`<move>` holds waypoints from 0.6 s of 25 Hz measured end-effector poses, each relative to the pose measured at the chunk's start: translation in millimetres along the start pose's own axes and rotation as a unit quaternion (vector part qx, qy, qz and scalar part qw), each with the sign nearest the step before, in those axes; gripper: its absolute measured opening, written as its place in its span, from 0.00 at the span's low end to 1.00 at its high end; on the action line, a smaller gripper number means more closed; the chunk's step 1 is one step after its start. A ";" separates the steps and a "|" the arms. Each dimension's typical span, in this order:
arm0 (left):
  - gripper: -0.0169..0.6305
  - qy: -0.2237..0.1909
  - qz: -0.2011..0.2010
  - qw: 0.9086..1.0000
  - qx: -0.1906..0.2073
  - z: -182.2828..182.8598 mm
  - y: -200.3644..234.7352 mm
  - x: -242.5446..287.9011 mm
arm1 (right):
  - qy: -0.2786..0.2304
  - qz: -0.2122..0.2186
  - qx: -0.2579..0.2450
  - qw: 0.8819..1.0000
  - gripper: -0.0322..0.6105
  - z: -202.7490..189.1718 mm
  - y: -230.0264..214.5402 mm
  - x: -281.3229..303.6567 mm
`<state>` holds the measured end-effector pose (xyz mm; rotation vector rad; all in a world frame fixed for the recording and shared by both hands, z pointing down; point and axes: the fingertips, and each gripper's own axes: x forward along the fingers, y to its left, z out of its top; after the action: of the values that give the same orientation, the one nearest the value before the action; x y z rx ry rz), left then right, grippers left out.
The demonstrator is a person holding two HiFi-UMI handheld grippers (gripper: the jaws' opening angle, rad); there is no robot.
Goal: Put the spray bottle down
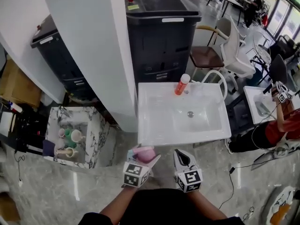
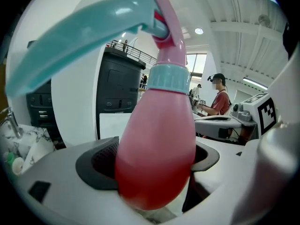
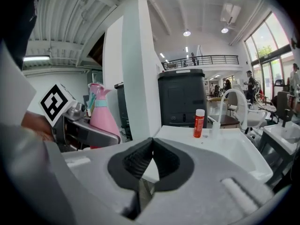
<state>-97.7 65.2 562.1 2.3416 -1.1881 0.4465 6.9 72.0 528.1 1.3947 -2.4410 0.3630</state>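
Note:
A pink spray bottle (image 2: 157,144) with a teal collar and trigger fills the left gripper view, and my left gripper (image 2: 157,165) is shut on its body. In the head view the spray bottle (image 1: 143,153) sits in my left gripper (image 1: 140,162) just in front of the white sink's (image 1: 154,130) near edge. My right gripper (image 1: 183,162) hovers beside it, to the right, with its jaws closed together and nothing between them. From the right gripper view the spray bottle (image 3: 101,114) shows at the left, and my right gripper (image 3: 151,158) points at the sink (image 3: 220,149).
An orange bottle with a white cap (image 1: 182,84) stands at the sink's back edge near the curved tap (image 1: 215,81). A white pillar (image 1: 89,46) and dark bins (image 1: 161,32) rise behind. A marble stand (image 1: 96,135) with cups is at the left. A person (image 1: 281,121) works at the right.

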 end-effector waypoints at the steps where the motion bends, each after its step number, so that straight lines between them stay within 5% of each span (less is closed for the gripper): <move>1: 0.69 -0.001 -0.002 1.000 0.002 6.6 6.4 3.1 | 0.002 0.001 -0.007 1.000 0.05 3.1 0.3 7.5; 15: 0.69 0.012 0.000 1.000 0.000 30.4 57.7 41.9 | 0.008 -0.031 0.023 0.999 0.05 13.2 -35.4 67.1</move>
<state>-118.8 -8.7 572.3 2.3290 -1.1765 0.4739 3.5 -3.3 544.1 1.4778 -2.3845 0.4163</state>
